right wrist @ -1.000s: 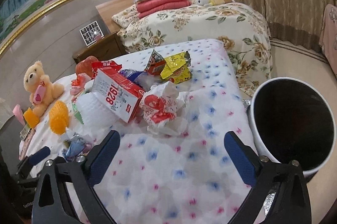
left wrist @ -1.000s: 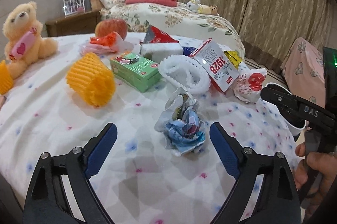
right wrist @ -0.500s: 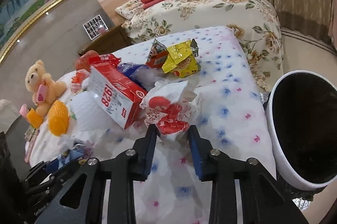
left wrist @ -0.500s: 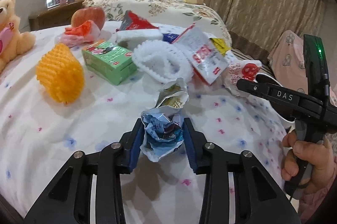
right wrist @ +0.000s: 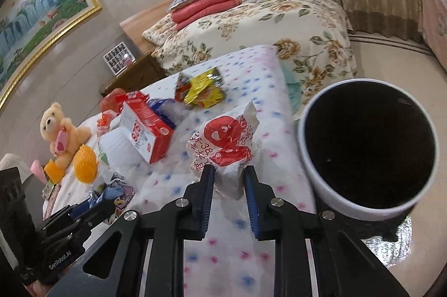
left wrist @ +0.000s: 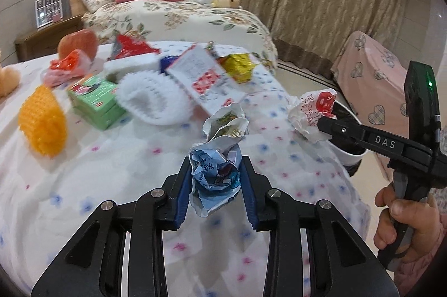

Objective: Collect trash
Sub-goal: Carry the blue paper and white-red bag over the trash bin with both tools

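Note:
My left gripper point(left wrist: 215, 174) is shut on a crumpled blue and white wrapper point(left wrist: 216, 168) and holds it above the bedspread. My right gripper point(right wrist: 228, 174) is shut on a crumpled white paper with red print point(right wrist: 226, 140), lifted off the bed beside the white bin point(right wrist: 321, 179), whose dark opening is at the right. In the left wrist view the right gripper point(left wrist: 321, 119) holds that paper point(left wrist: 310, 109) over the bed's right edge, with the bin rim point(left wrist: 349, 154) below it.
More litter lies on the dotted bedspread point(left wrist: 111, 171): a red and white carton point(right wrist: 145, 129), white foam netting point(left wrist: 153, 101), a green box point(left wrist: 95, 98), yellow netting point(left wrist: 42, 123), yellow packets point(right wrist: 204, 90), an apple point(left wrist: 78, 44). A teddy bear point(right wrist: 60, 126) sits far left.
Both grippers closed from wide open onto their pieces and have lifted them off the bed. The right one has swung its paper toward the bin.

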### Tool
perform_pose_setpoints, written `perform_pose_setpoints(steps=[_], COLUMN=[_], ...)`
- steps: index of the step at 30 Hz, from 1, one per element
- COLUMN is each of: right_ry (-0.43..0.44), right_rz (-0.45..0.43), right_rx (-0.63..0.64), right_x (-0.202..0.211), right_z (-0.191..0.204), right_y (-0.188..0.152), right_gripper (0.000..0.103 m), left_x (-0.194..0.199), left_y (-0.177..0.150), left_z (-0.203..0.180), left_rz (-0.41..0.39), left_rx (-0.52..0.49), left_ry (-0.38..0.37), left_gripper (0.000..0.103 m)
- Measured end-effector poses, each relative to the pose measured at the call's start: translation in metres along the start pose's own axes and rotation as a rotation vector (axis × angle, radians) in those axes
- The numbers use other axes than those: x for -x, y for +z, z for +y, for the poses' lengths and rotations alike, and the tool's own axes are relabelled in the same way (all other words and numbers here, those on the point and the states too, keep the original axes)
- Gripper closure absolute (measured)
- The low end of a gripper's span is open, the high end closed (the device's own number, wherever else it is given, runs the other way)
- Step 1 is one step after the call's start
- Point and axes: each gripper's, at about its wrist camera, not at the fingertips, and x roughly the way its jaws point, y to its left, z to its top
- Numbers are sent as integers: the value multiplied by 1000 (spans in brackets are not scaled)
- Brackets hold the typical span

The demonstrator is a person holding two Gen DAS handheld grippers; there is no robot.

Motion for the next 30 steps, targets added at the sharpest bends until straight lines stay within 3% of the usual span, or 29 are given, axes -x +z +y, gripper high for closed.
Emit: perform_pose_setpoints(steps=[14,30], right_ry=[-90,-149], right_rz=[-71,-78], right_rx=[-95,-173], right_x=[40,49], right_z=[-61,-113], right_y=[4,3], right_gripper=[82,82], left_x=[-21,-58], left_y=[23,45], left_z=[-68,-133], left_rz=[-6,29], left_rx=[-117,-191], left_ry=[-101,-184], left_gripper=[72,72])
